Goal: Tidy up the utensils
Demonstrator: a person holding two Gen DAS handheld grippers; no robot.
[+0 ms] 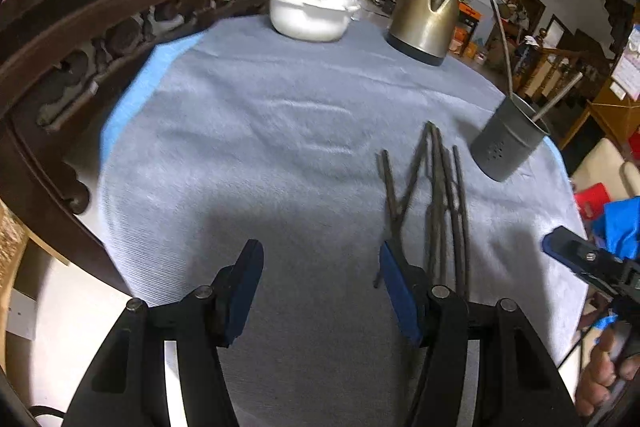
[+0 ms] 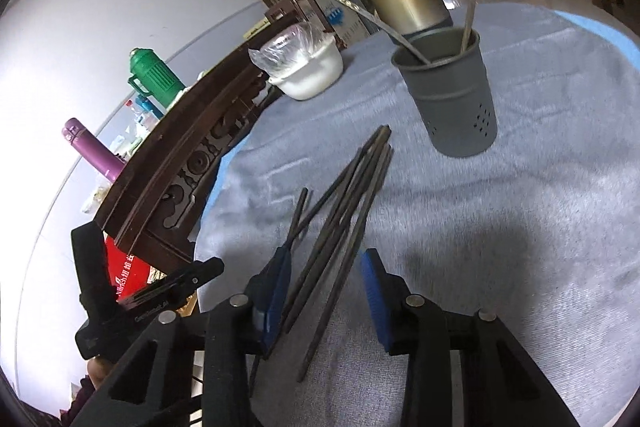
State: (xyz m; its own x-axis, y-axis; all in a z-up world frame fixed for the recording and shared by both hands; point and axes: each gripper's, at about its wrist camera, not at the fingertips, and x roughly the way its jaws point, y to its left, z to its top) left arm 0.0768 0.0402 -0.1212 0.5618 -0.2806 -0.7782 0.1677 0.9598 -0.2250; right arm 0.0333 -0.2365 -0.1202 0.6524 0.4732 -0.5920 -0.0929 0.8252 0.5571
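Right wrist view: two chopsticks [image 2: 468,7] are standing in the holder [image 2: 452,99]; a dark pile [image 2: 344,195] is lying loose mid-surface. The right gripper [image 2: 326,291] is straddling several sticks, jaws part-open and gripping nothing. The left gripper [image 1: 320,291] is hanging open and empty.

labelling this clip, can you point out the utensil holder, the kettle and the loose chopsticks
utensil holder [image 2: 460,95]: right wrist view, on its grey side wall.
kettle [image 1: 426,17]: left wrist view, on its gold body.
loose chopsticks [image 2: 340,211]: right wrist view, on the middle of the dark bundle.

Approx 6 dark chopsticks [image 2: 344,211] loose betw/ right tong tips, exact count unclear. 2 pale ones in 1 holder cup [image 2: 452,99] ahead; 1 kettle [image 1: 426,15], 1 bowl [image 1: 308,15] beyond.
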